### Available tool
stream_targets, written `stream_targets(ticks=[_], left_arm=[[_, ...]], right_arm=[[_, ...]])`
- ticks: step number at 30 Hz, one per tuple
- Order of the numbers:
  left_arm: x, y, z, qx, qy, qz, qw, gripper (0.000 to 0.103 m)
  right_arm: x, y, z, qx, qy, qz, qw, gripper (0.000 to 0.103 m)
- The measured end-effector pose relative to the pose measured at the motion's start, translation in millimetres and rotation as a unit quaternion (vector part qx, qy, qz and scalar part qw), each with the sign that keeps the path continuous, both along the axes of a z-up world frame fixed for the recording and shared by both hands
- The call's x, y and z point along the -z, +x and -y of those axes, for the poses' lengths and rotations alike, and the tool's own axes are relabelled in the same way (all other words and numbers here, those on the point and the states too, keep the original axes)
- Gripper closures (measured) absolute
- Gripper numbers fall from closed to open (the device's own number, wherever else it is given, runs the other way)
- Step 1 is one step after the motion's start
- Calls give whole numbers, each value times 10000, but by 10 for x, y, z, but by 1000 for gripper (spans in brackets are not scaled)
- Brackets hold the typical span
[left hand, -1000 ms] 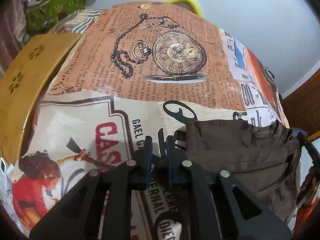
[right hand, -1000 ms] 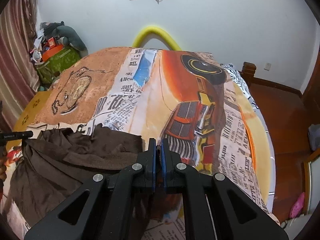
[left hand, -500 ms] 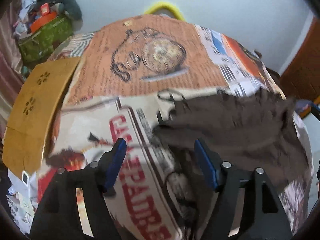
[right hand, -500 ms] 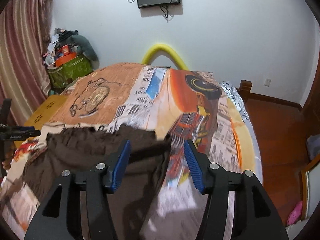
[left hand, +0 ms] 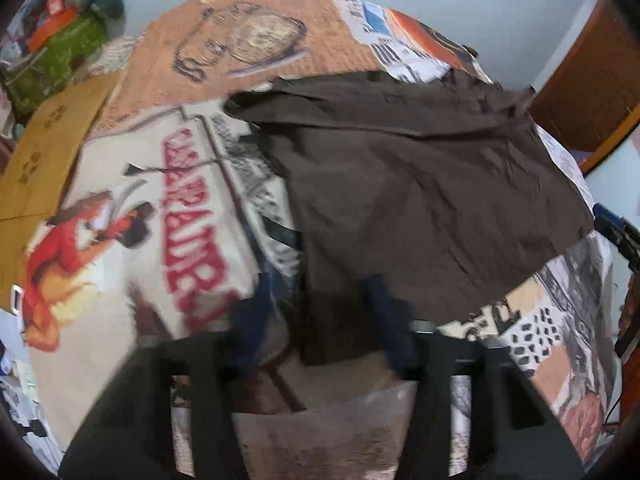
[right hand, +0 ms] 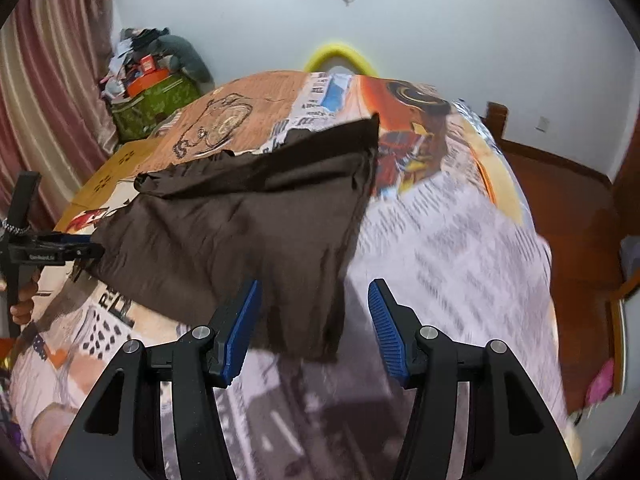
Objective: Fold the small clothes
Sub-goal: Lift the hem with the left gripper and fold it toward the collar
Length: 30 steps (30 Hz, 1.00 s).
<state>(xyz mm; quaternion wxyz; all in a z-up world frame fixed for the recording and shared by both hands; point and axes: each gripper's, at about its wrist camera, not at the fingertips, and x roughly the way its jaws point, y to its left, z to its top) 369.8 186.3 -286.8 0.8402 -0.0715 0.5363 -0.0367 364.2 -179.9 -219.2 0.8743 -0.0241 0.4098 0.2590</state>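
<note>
Brown garment is lying on my printed bedspread; my right gripper is gaping apart, my left gripper narrowing, gripping nothing.

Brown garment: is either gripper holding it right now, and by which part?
Neither. The brown garment lies on the bed; the right gripper stands open, and the left gripper, blurred, has just been closing with nothing pinched.

Bed with printed bedspread, brown garment lying on it
</note>
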Motion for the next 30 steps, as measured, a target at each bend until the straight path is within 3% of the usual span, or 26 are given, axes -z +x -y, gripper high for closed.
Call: stream_targets(ticks=[1,2,3,9,16,19,21,25,30], left_arm=[[4,11,26,-2,-26,11,10000,76],[4,19,53,6,-32,25,10000,89],[4,29,75,7,-70,1,10000,94],[-9,-85,148,-164,-405,-141,9989,96],[-61,-354,524,136,-460,-279,9985,96],[-102,-384,780,350,-616,-352,9969,96],[-140,-381,1027,489,-518,-340,9969,96],[-217,-399,1232,554,-203,-234,9980,90],[-464,-461,1023,367,-40,90,9993,69]], right_arm=[[14,-49,21,-12,99,-52,9999,51],[24,-81,44,-4,172,-111,9998,51],[39,-106,60,10,205,-165,9997,51],[97,-267,121,99,122,-282,9995,51],[18,-407,228,87,211,-196,9995,51],[6,-420,279,106,251,-195,9994,51],[3,-436,297,141,223,-179,9995,51],[-14,-445,314,158,151,-128,9997,51],[15,-352,302,174,24,-132,9998,51]])
